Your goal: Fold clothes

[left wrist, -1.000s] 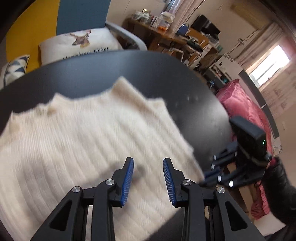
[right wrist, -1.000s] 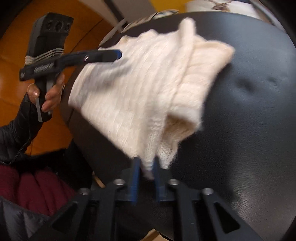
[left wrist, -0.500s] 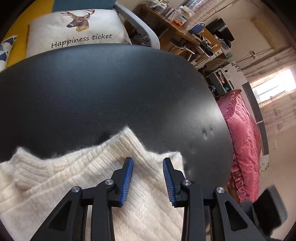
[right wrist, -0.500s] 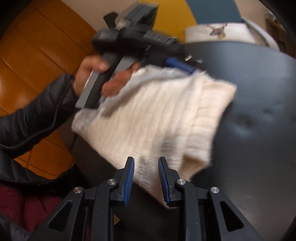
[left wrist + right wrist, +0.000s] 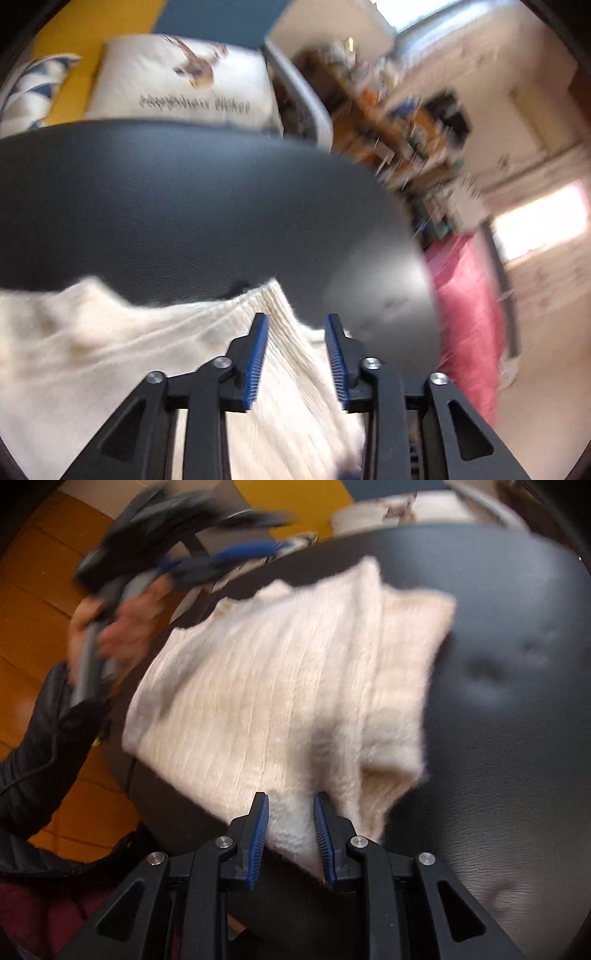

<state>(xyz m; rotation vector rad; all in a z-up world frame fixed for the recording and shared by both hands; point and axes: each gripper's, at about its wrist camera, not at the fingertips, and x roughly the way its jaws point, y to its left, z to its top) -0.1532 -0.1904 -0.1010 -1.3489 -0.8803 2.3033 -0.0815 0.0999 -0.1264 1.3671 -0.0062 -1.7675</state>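
Cream ribbed sweater (image 5: 288, 686) folded and lying on black leather tabletop (image 5: 509, 738), spread toward its near-left edge. Left gripper (image 5: 297, 321) angled down over the sweater's far corner, jaws opening, blue pads apart with knit below and between them but not pressed. Seen from the right wrist, left hand (image 5: 114, 627) wrapped round the gripper's grey handle above the sweater's left side, black jacket sleeve (image 5: 44, 746) trailing down to the frame edge. Right gripper (image 5: 290, 808) tilted down at the sweater's near hem, pads parted, a fluffy fold of knit between them; contact with the pads hard to judge. Both views blurred; printed cushion (image 5: 181, 85) beyond the sweater with lettering unreadable; left gripper's fingers smeared in the right wrist view.
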